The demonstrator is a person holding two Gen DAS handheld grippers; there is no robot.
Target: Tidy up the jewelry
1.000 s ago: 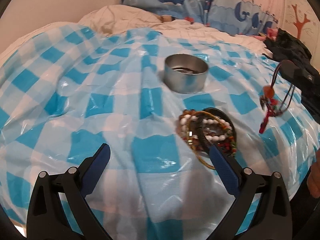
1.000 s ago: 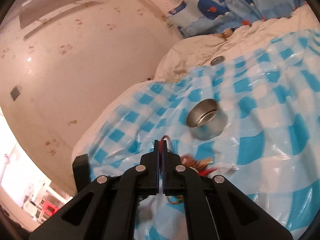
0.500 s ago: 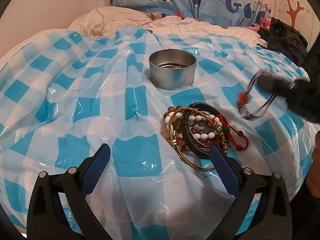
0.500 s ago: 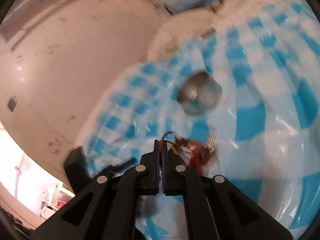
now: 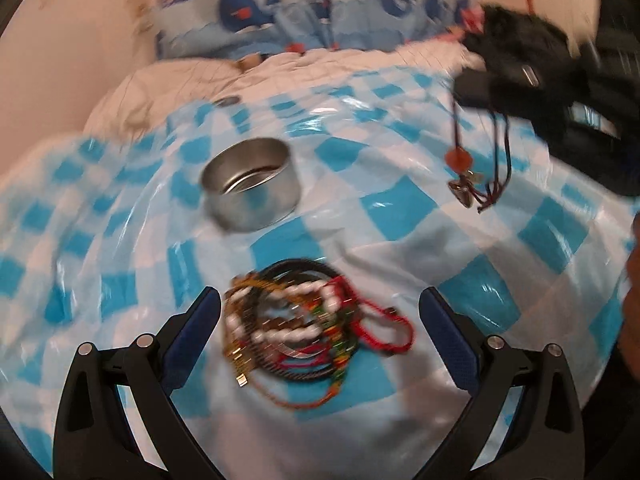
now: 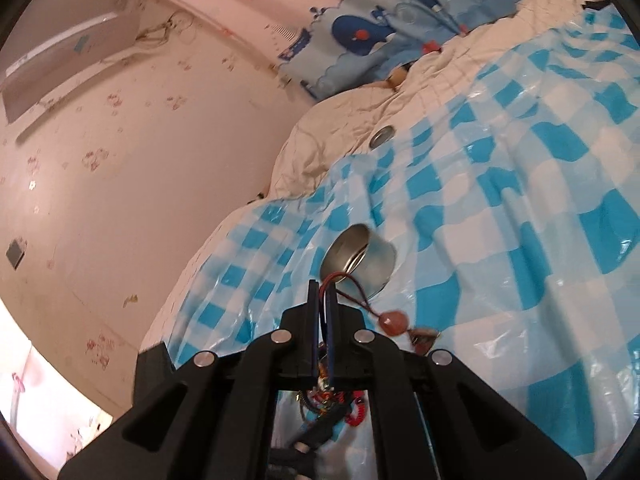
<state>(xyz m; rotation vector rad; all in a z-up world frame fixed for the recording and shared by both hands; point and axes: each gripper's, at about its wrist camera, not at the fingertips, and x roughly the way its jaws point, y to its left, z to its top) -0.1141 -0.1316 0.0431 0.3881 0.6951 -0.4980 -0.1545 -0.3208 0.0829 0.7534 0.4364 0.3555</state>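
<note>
The left gripper (image 5: 320, 320) has its jaws spread wide and released, with the heap of bracelets (image 5: 312, 326) lying on the checked sheet (image 5: 400, 216) between them. Beyond the jaws stands the round tin (image 5: 252, 188). The right gripper (image 6: 323, 300) has its jaws clenched on a corded necklace (image 6: 390, 320), which dangles just past their tips.

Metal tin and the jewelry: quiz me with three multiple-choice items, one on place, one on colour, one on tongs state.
1. The bracelet pile lies:
A. inside the metal tin
B. on the checked cloth, nearer the camera than the tin
C. on the pillow

2. The cloth's checks are:
A. blue and white
B. red and white
C. green and yellow

3. The right tongs are:
A. wide open
B. out of view
C. shut on the corded necklace

Answers: 1 B, pile sits between the left tongs; 2 A, plain in both views; 3 C, cord pinched, pendant dangling.
</note>
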